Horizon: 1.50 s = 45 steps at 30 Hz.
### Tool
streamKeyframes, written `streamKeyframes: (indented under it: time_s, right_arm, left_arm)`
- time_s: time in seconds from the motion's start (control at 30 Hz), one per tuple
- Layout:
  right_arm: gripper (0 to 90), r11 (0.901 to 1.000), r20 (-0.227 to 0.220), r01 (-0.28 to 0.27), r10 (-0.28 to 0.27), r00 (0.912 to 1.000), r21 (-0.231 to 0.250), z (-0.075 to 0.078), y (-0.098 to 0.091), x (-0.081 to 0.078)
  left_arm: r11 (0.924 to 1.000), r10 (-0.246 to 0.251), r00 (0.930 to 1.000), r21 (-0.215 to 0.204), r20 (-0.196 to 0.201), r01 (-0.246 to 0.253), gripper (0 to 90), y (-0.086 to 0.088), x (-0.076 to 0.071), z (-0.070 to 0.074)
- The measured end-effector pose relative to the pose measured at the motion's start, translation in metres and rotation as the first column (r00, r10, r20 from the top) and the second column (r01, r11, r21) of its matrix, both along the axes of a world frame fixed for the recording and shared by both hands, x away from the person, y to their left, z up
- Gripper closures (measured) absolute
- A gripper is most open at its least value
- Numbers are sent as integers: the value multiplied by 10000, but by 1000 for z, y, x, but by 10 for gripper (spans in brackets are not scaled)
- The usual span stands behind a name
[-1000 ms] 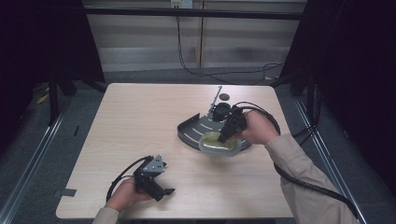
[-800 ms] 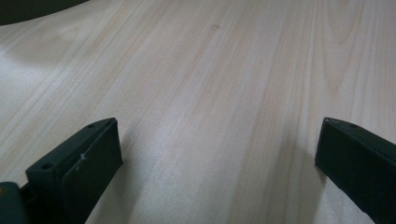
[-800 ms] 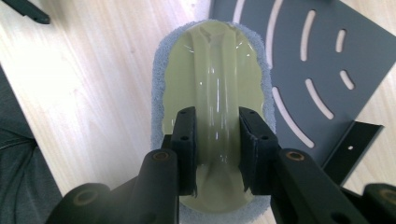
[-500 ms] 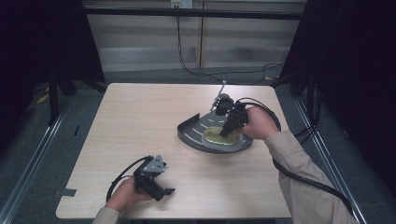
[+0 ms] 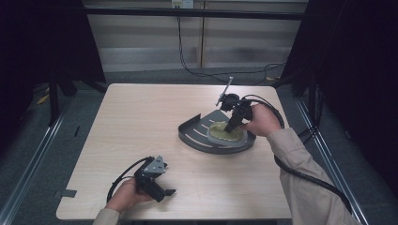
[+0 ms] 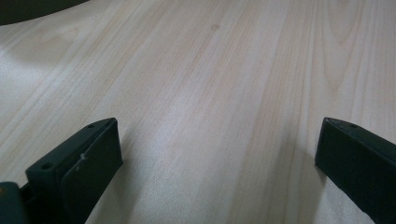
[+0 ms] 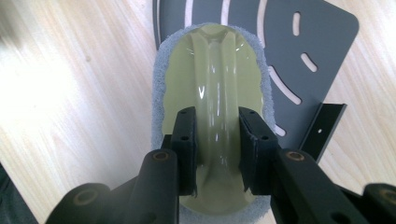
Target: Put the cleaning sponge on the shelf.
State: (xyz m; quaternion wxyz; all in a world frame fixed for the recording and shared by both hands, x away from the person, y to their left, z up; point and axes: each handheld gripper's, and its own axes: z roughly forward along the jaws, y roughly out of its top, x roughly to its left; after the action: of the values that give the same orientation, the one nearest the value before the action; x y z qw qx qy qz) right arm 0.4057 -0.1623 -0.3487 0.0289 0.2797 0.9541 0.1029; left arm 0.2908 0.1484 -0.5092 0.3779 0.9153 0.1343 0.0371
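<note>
Right gripper (image 7: 216, 154) clamps its jaws on the raised central ridge of a pale green scrub pad (image 7: 212, 93) with grey fuzzy edge, lying on a dark slotted tray (image 5: 197, 133) right of table centre. Left gripper (image 5: 162, 190) rests near the table (image 5: 141, 117) front edge, jaws wide apart, holding nothing.

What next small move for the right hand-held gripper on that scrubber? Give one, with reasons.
Probably slide the scrubber a little farther across the grey slotted tray. The right hand-held gripper is shut on the scrubber's raised olive grip, its grey pad lies flat on the tray, and most of the slotted surface lies beyond it. The left hand-held gripper rests open on the table.
</note>
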Motion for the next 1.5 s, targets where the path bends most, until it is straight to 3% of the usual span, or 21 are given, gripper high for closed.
streamKeyframes:
  time_s: [0.3, 0.77, 1.1, 1.5]
  right_arm:
    - [702, 9993, 5, 365, -365, 9993, -95, -3, -6, 6]
    - [702, 9981, 12, 495, -495, 9988, -358, -11, -6, 15]
    - [701, 9981, 88, 536, -534, 9985, -292, -13, -2, 21]
    - [701, 9949, 44, 994, -994, 9950, -166, -21, -10, 28]
  left_arm:
    - [10000, -34, 10000, 5, -16, 34, 0, 0, 0, 0]
    - [10000, -49, 10000, -7, -29, 49, 0, 0, 0, 0]
    - [10000, -31, 10000, -16, -25, 31, 0, 0, 0, 0]
    - [10000, -29, 10000, -17, -21, 29, 0, 0, 0, 0]
